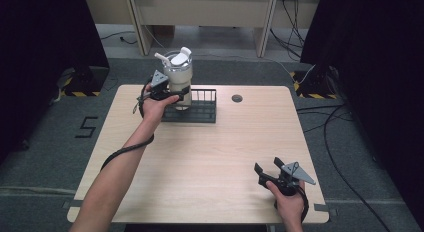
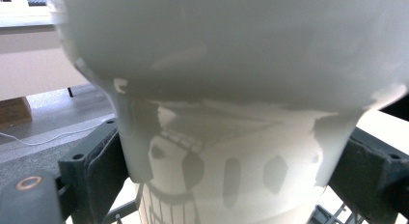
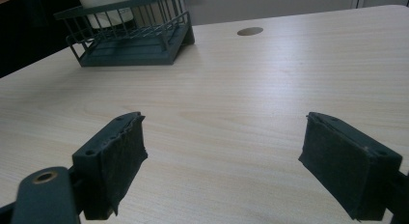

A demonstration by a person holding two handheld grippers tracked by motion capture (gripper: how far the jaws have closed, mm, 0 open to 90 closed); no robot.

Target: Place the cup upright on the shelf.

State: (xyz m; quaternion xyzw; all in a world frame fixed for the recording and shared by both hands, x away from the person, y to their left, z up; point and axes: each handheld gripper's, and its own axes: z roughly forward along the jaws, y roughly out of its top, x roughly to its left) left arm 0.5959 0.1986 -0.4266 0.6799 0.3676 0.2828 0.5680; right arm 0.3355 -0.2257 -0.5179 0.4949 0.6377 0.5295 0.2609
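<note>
A tall white tumbler with a lid and straw stands upright in the left end of a dark wire rack at the table's far side. My left gripper is shut on the tumbler's lower body; in the left gripper view the tumbler sits pressed between both black jaws. Near the front right corner, my right gripper stays open with nothing between its jaws, just above the wood. In the right gripper view the rack sits far off at the upper left, my right gripper wide open.
The light wooden table has a round cable hole right of the rack. Cables trail on the floor to the right, and dark curtains flank both sides.
</note>
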